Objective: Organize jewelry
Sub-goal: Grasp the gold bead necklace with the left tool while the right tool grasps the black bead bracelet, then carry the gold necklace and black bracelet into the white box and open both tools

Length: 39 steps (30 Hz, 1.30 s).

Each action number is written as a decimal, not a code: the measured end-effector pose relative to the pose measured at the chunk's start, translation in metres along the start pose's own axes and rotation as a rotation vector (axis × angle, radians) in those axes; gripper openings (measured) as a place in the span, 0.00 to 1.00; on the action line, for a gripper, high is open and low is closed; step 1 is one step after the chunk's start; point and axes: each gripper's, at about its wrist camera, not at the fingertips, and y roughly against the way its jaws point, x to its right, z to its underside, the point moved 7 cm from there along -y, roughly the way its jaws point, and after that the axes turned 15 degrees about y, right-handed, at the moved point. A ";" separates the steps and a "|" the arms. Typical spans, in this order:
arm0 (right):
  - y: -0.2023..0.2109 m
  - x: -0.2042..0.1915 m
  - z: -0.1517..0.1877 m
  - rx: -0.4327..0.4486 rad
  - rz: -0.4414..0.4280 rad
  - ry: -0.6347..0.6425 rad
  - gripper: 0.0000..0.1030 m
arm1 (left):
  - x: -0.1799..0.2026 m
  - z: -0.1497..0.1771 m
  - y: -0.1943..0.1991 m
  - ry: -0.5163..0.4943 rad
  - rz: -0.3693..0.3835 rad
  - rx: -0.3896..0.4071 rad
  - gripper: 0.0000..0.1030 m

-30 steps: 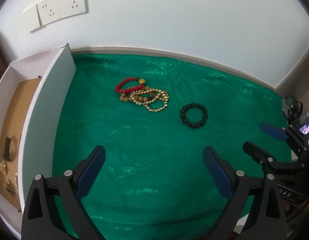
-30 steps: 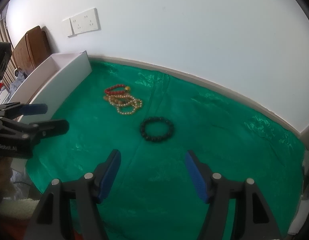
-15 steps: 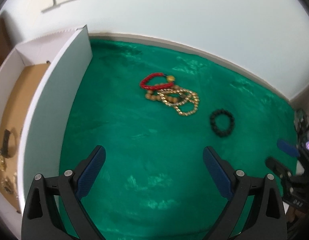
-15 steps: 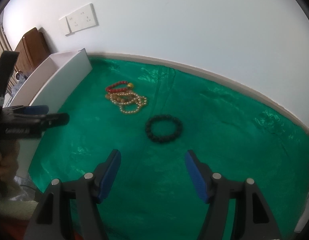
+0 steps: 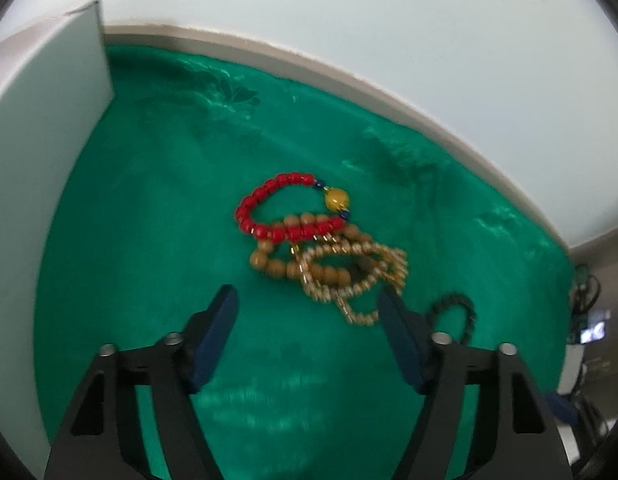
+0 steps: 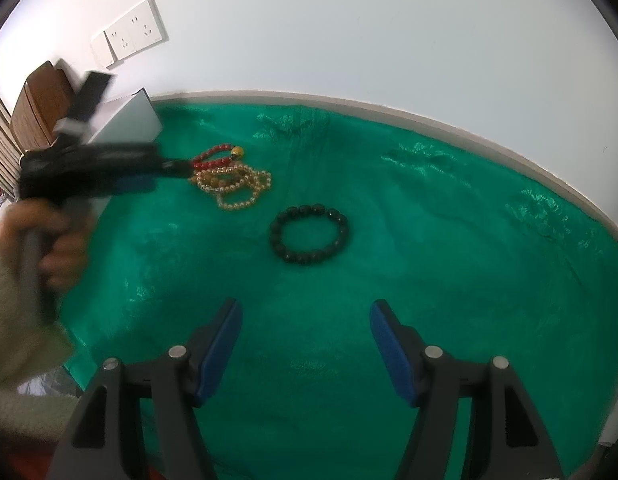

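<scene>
The tangled heap of bracelets — a red bead bracelet with a yellow bead (image 5: 287, 210), a tan wooden bead bracelet (image 5: 287, 266) and a gold pearl-like bead strand (image 5: 361, 276) lying over one another — rests on the green satin cloth (image 5: 157, 216) that covers the desk, just ahead of the left gripper (image 5: 307, 314) and slightly toward its right jaw. The heap's long axis runs diagonally, from the red loop at far left to the gold strand's tail at near right, beside the right jaw tip. The left jaws are closing, with nothing between them yet; only cloth shows in the gap. The left gripper is the nearer tool to the heap. The black bead bracelet (image 6: 309, 234) lies alone, apart from the heap, directly ahead of the right gripper (image 6: 305, 326), whose jaws stand spread and empty. The white cardboard box wall (image 5: 41, 152) stands at the left edge of the cloth, well clear of the heap. Likely hazard: overlapping strands may lift together.
</scene>
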 end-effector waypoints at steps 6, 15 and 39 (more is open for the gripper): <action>-0.004 0.009 0.011 -0.020 0.006 -0.031 0.66 | 0.000 -0.001 -0.017 -0.013 -0.026 0.005 0.11; -0.009 0.022 0.008 -0.017 0.009 -0.052 0.66 | -0.010 0.024 0.029 0.014 0.047 0.004 0.05; -0.110 0.045 -0.038 -0.025 -0.021 -0.009 0.62 | -0.078 0.086 0.089 0.096 0.034 0.003 0.05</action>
